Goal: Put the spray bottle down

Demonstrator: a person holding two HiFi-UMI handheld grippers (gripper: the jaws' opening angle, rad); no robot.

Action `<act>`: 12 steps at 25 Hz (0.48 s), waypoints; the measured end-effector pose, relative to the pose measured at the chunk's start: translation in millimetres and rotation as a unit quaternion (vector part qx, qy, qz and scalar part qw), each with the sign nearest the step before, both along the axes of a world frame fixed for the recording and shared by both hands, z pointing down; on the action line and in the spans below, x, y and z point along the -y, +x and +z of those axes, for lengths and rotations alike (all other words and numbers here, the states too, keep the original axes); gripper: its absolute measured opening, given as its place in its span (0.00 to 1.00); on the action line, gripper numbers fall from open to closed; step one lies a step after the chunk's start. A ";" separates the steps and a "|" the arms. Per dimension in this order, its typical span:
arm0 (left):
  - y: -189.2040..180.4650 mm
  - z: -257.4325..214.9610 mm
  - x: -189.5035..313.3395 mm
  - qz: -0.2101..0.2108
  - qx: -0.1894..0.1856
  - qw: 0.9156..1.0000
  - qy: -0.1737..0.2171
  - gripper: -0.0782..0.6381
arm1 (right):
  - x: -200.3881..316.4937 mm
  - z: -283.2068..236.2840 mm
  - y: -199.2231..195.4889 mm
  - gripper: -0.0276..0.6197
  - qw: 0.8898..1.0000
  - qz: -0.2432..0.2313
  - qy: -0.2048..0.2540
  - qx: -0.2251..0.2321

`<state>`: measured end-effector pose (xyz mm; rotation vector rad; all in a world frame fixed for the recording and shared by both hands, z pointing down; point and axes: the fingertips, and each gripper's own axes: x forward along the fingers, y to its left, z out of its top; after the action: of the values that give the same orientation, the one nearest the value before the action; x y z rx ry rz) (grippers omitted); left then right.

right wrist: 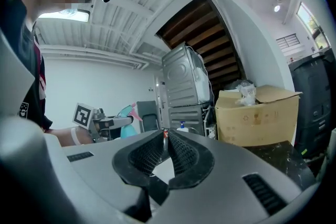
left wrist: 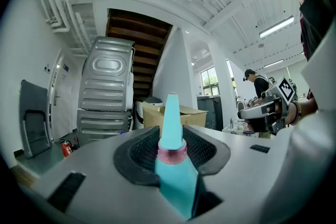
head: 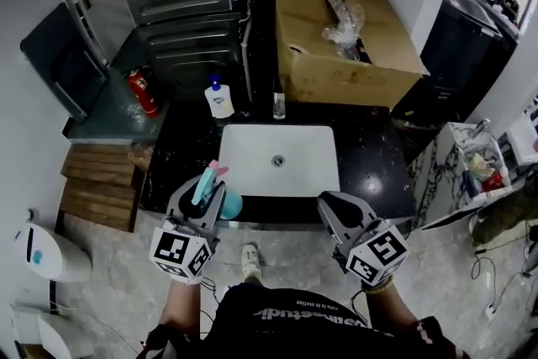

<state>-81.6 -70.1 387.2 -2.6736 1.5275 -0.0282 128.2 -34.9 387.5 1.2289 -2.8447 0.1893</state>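
Note:
A teal spray bottle (head: 229, 203) with a pink trigger sits between the jaws of my left gripper (head: 207, 194), which is shut on it. In the left gripper view the bottle (left wrist: 175, 182) fills the gap between the pads, its pointed teal top and pink collar standing up past them. The left gripper (left wrist: 172, 138) hangs at the front edge of the black counter (head: 378, 155), left of the white sink (head: 294, 181). My right gripper (head: 331, 203) is at the sink's front right corner; its pads (right wrist: 178, 152) meet at the tips with nothing between them.
A cardboard box (head: 345, 55) stands behind the sink. A white pump bottle (head: 218, 98) and a small dark bottle (head: 278, 102) stand at the sink's back edge. A red fire extinguisher (head: 144, 93) and wooden steps (head: 97, 185) lie left. Stacked grey machines (head: 181, 4) rise behind.

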 end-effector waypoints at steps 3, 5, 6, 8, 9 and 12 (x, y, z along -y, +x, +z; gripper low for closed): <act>-27.4 1.7 49.2 0.010 0.001 1.000 -0.002 0.32 | 48.8 -9.1 -28.0 0.11 1.000 0.008 0.008 -0.003; -47.9 2.6 82.7 0.014 0.002 1.000 -0.005 0.32 | 79.3 -15.4 -47.5 0.11 1.000 0.014 0.015 -0.004; -57.3 3.7 98.8 0.016 0.001 1.000 -0.007 0.32 | 93.6 -16.6 -56.3 0.11 1.000 0.017 0.016 -0.005; -73.7 6.7 128.8 0.021 0.000 1.000 -0.011 0.32 | 121.1 -15.9 -71.4 0.11 1.000 0.025 0.013 -0.007; -81.3 8.6 142.4 0.023 0.002 1.000 -0.012 0.32 | 133.5 -14.9 -78.4 0.11 0.999 0.029 0.010 -0.006; -104.2 17.5 179.7 0.026 0.013 0.999 -0.018 0.32 | 161.6 -13.5 -98.6 0.11 0.999 0.041 0.005 -0.001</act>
<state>-185.8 -249.7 404.7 -2.7286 1.4643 -0.0895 29.6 -196.6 374.0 1.3476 -2.7982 0.1770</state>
